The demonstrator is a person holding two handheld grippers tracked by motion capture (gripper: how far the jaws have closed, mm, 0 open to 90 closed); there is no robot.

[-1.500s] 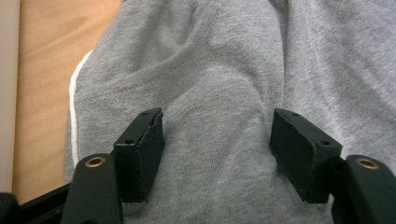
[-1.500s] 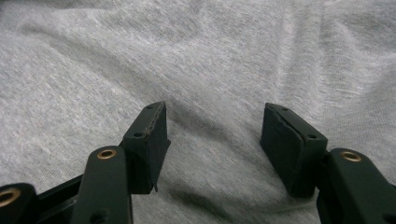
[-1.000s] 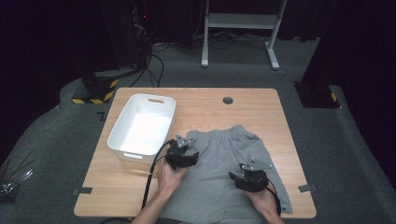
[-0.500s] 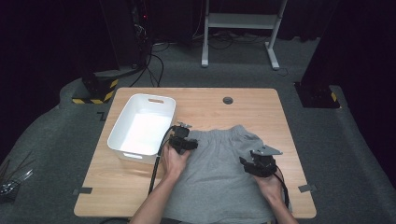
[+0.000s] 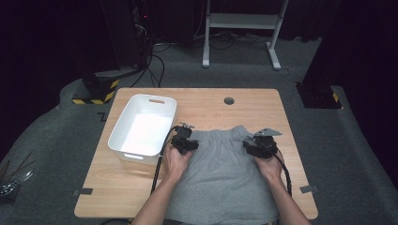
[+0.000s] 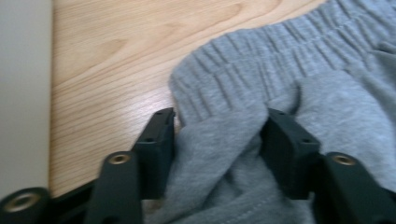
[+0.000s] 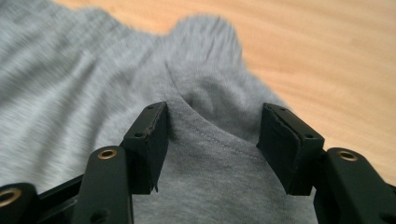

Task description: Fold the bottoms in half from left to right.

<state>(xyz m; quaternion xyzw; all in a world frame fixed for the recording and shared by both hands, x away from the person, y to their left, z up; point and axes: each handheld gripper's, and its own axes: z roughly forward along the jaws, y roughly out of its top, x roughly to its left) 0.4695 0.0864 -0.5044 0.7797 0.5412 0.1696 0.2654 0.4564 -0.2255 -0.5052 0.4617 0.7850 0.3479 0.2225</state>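
Note:
Grey shorts (image 5: 220,173) lie flat on the wooden table (image 5: 206,105), waistband (image 6: 261,60) toward the far side. My left gripper (image 5: 184,136) sits at the waistband's left corner. Its jaws have just been closing, and a raised fold of the grey cloth (image 6: 219,140) is bunched tight between its pads (image 6: 159,140). My right gripper (image 5: 258,142) rests on the right corner of the waistband. It stands open with the cloth (image 7: 219,144) lying slack between the pads (image 7: 282,144), a low ridge rising just ahead of them.
A white plastic bin (image 5: 119,131) stands on the table just left of my left gripper, its wall (image 6: 23,93) close beside that jaw. A round cable hole (image 5: 229,101) lies at the table's far middle. Bare wood surrounds the shorts on the far and right sides.
Both hands moved away from the person to the waistband, the right one also out to the right corner. The left jaws narrowed onto a fold of cloth.

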